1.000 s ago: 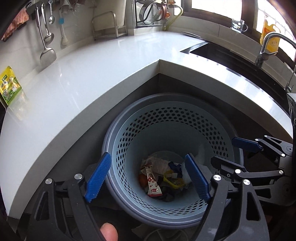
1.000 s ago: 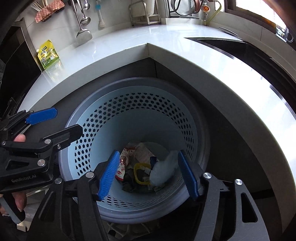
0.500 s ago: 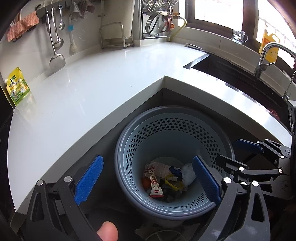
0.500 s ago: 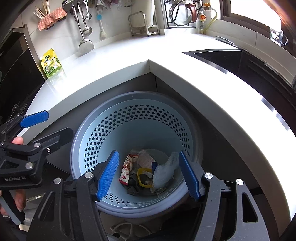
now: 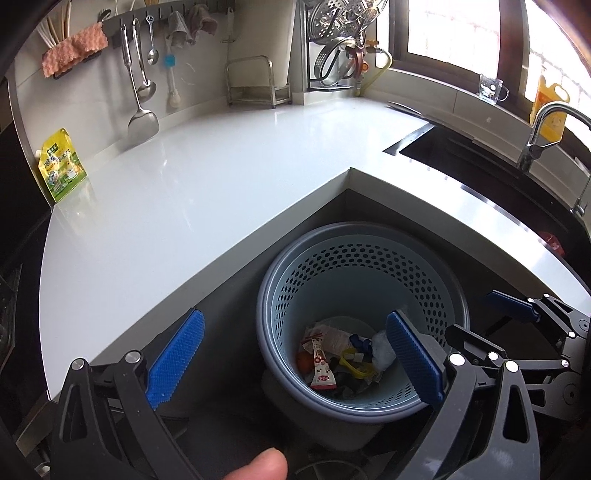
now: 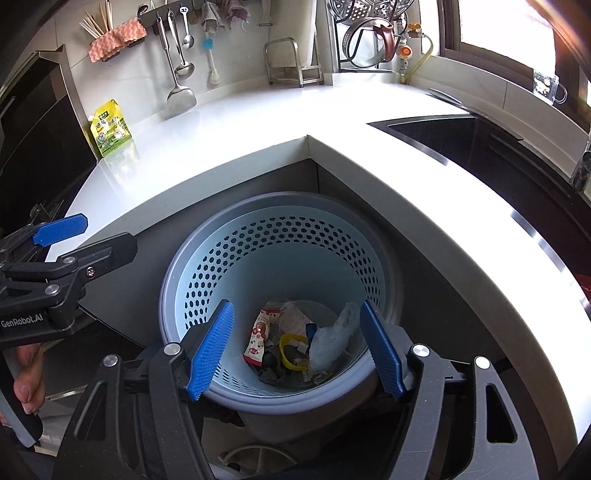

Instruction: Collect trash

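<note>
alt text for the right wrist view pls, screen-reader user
The right tongs hang open and empty above a perforated blue waste basket tucked under the inner corner of a white L-shaped countertop. Trash lies at the basket's bottom: a red-and-white wrapper, a yellow ring, a crumpled clear bag. The left tongs, also open, show at the left edge.

Window (image 5: pixel 454 33) daylight blown out, glare on countertop (image 6: pixel 461 206), fisheye-dark corners, sharp.
</note>
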The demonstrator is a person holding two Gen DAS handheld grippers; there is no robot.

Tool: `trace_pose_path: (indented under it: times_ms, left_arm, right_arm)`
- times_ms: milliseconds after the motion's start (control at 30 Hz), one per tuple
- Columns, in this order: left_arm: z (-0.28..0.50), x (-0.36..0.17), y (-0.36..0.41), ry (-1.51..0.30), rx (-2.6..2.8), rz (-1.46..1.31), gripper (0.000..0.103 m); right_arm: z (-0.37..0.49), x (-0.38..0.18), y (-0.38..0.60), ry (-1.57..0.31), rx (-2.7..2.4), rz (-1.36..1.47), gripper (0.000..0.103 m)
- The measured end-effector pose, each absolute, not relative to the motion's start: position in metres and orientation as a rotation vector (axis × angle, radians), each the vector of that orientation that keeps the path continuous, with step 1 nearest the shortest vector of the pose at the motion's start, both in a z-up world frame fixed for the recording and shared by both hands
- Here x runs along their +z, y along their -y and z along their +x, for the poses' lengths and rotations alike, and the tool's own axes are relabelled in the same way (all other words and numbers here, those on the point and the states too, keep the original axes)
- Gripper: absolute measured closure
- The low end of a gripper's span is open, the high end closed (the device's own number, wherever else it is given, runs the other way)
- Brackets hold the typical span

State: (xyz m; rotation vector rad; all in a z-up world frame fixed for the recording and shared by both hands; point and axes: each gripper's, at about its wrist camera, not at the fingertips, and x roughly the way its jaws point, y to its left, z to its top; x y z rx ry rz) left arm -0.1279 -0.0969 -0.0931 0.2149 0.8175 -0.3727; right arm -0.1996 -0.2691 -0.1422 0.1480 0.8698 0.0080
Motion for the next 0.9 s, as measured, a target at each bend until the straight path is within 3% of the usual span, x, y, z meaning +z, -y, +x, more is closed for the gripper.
trace_pose_path:
  times_ms: [900]
  left_arm:
    - [-0.1254,-0.0998,0.0962,-0.843,-0.353,0.226,0.006]
  right_arm:
    - [-0.201,-0.1419,0.2654,-0.877,0.001,0.155,0.033]
